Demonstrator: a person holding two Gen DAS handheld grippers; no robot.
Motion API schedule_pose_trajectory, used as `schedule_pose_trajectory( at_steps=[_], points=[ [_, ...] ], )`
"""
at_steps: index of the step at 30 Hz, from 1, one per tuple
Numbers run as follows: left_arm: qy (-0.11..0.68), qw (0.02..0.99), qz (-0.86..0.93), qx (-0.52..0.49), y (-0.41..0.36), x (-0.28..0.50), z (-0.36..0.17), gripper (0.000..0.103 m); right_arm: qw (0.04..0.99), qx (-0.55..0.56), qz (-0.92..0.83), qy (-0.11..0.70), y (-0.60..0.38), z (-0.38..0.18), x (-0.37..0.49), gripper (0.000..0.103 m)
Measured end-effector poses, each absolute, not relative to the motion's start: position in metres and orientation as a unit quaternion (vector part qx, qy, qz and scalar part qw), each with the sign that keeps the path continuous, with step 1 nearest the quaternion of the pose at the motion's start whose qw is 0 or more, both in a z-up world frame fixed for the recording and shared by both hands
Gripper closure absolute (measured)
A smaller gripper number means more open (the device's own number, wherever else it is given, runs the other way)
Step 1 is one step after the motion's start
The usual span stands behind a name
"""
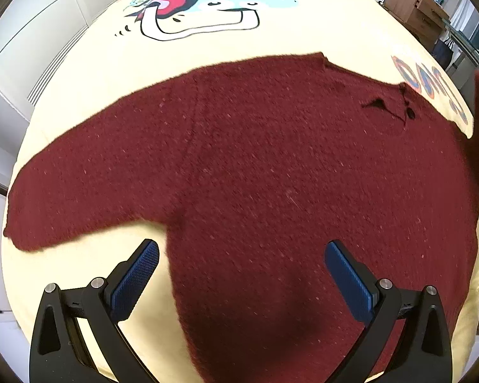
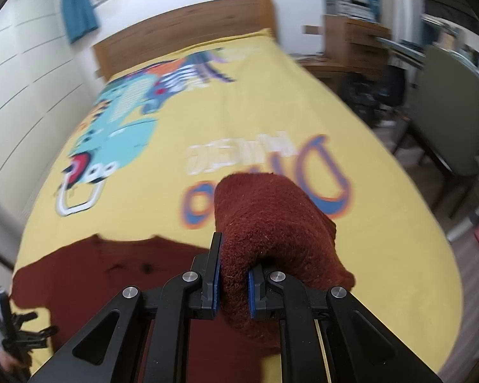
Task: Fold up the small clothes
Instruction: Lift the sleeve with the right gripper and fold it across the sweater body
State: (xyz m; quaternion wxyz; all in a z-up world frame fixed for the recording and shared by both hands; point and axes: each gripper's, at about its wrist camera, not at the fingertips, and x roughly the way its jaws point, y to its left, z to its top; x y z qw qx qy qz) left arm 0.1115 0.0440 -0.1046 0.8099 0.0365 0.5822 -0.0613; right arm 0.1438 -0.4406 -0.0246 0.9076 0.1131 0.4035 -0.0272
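A dark red knitted sweater [image 1: 271, 172] lies flat on a yellow bedspread [image 1: 207, 44], one sleeve [image 1: 79, 198] stretched to the left. My left gripper [image 1: 242, 252] is open, hovering over the sweater's body near the armpit. My right gripper [image 2: 234, 266] is shut on the sweater's other sleeve [image 2: 265, 220] and holds it lifted above the bed; the sweater's body [image 2: 118, 274] shows below and left. The left gripper [image 2: 19, 328] shows at the lower left of the right wrist view.
The bedspread [image 2: 271, 111] carries a cartoon print [image 1: 207, 6] and large letters [image 2: 271, 172]. A wooden headboard [image 2: 182, 35] stands at the far end. White wardrobe doors [image 1: 32, 32] run along the left. A desk and chair [image 2: 447, 105] stand to the right.
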Motion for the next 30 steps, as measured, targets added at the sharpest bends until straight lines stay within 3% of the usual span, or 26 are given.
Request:
schedule_pose_trajectory(
  at_steps=[5,11,20,21,23,24,25,30],
  points=[
    [0.576,0.815,-0.058,0.034,0.055,0.120,-0.102,0.001,0.897,0.109,0.027,0.427,-0.373,-0.043,0.161,0.090],
    [0.583,0.809,-0.060,0.038,0.058,0.121,-0.109,0.001,0.854,0.079,0.071,0.509,-0.302,-0.113,0.164,0.090],
    [0.593,0.802,-0.062,0.041,0.056,0.118,-0.119,0.001,0.809,0.079,0.064,0.579,-0.284,-0.187,0.135,0.085],
    [0.593,0.802,-0.062,0.042,0.055,0.118,-0.119,0.001,0.807,0.077,0.060,0.582,-0.284,-0.188,0.135,0.080],
    [0.592,0.802,-0.061,0.045,0.054,0.118,-0.118,0.001,0.805,0.065,0.050,0.588,-0.284,-0.188,0.133,0.058],
    [0.592,0.802,-0.061,0.046,0.052,0.118,-0.117,0.001,0.804,0.059,0.046,0.589,-0.284,-0.187,0.133,0.031],
    [0.592,0.802,-0.063,0.048,0.049,0.121,-0.118,0.001,0.804,0.054,0.042,0.591,-0.285,-0.185,0.132,0.021],
    [0.588,0.803,-0.072,0.063,0.033,0.123,-0.114,0.001,0.803,0.039,0.042,0.593,-0.296,-0.176,0.117,0.020]
  ],
)
